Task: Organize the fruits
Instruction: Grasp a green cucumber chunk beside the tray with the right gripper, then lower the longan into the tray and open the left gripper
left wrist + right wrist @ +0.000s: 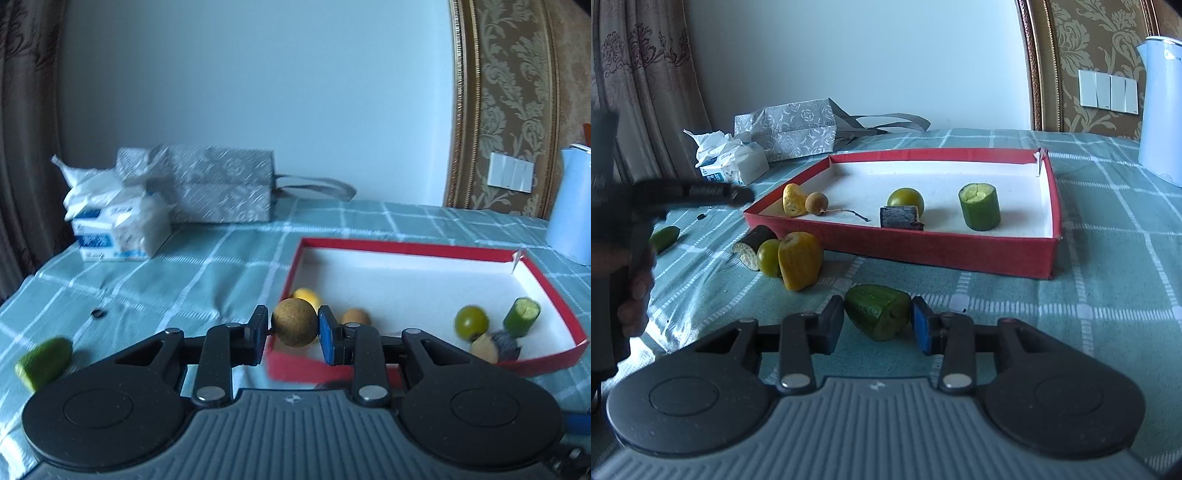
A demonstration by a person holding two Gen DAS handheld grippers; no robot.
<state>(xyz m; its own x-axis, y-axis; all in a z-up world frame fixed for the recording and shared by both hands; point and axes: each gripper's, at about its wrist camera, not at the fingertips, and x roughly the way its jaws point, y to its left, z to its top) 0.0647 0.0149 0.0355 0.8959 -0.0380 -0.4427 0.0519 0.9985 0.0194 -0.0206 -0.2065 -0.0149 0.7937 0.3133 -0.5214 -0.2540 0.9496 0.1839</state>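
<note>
My left gripper (pixel 294 328) is shut on a round brown fruit (pixel 294 322) and holds it over the near left corner of the red box (pixel 406 246). Inside the box lie a yellow fruit (pixel 794 199), a small brown fruit (pixel 816 202), a green round fruit (pixel 905 197), a dark piece (pixel 899 217) and a cut green cylinder (pixel 979 206). My right gripper (pixel 877 319) has its pads touching both sides of a green fruit piece (pixel 878 311) resting on the cloth in front of the box.
On the cloth left of the box lie a yellow fruit (pixel 799 260), a green round fruit (pixel 769 257), a dark cut piece (pixel 753 246) and a green piece (pixel 44 362). A tissue pack (pixel 118 225), a grey bag (pixel 218 184) and a white kettle (pixel 1161 107) stand at the back.
</note>
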